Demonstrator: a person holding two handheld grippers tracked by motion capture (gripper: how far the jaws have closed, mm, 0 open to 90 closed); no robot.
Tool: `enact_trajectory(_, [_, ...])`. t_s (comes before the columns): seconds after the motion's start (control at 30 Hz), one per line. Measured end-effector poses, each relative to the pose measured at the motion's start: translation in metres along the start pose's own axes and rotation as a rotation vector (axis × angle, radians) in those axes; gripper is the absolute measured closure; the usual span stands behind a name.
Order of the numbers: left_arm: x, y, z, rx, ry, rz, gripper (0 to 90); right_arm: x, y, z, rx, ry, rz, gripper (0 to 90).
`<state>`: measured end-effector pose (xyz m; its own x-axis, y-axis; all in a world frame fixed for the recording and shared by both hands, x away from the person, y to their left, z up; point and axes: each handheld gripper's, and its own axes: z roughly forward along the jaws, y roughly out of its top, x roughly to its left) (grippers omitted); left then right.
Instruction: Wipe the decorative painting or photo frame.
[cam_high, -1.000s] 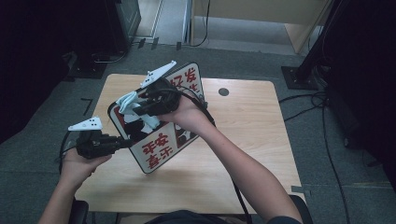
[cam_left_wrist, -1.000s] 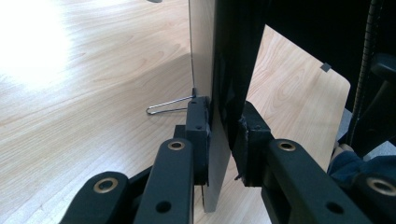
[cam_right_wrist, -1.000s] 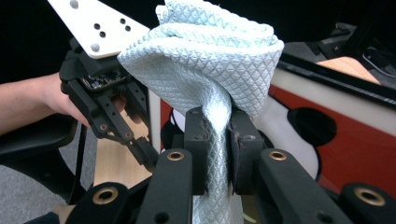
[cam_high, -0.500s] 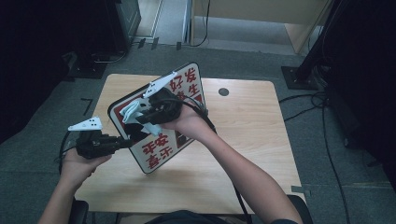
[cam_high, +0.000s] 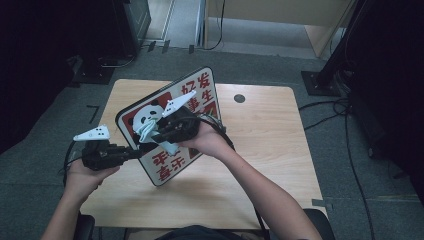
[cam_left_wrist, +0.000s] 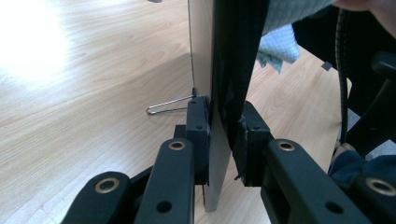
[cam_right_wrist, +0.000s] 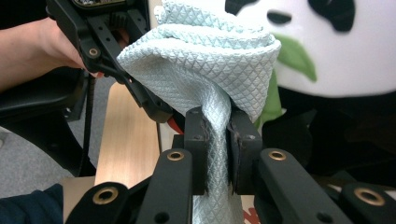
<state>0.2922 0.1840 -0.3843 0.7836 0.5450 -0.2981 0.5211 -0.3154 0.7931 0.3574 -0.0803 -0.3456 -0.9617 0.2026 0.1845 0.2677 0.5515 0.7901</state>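
Note:
A white sign board (cam_high: 200, 95) with a panda picture and red characters is held tilted above the wooden table (cam_high: 270, 150). My left gripper (cam_high: 134, 151) is shut on the board's lower left edge; seen edge-on, the board (cam_left_wrist: 219, 70) sits between the left gripper's (cam_left_wrist: 222, 140) pads. My right gripper (cam_high: 152, 134) is shut on a pale blue waffle cloth (cam_high: 146, 131), which lies against the panda face. Up close, the bunched cloth (cam_right_wrist: 210, 56) rises from the right gripper (cam_right_wrist: 217, 140) in front of the panda board (cam_right_wrist: 345, 51).
A thin wire loop (cam_left_wrist: 166, 106) juts from the board's back near the left pad. A round black hole (cam_high: 239, 98) is in the tabletop at the far right. Cables (cam_high: 345, 130) and black stands lie on the grey floor around the table.
My right gripper has slid the cloth down and to the left across the board's face, onto the panda. The left gripper and the board have kept still.

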Motion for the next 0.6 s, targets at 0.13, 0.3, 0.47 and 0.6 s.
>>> enact_trajectory(0.13, [0.0,0.0,0.0,0.001,0.0,0.0,78.4,-0.002,-0.009,0.003,-0.001,0.014,0.002,80.4])
enact_trajectory(0.3, [0.0,0.0,0.0,0.001,0.0,0.001,78.4,-0.003,-0.02,0.008,0.012,0.02,0.011,80.4])
enact_trajectory(0.47, [0.0,0.0,0.0,0.002,-0.003,0.0,78.3,-0.003,-0.031,0.013,0.01,0.028,0.021,80.2])
enact_trajectory(0.6, [0.0,0.0,0.0,0.001,-0.003,0.0,78.3,-0.004,-0.04,0.016,0.001,0.035,0.024,80.3])
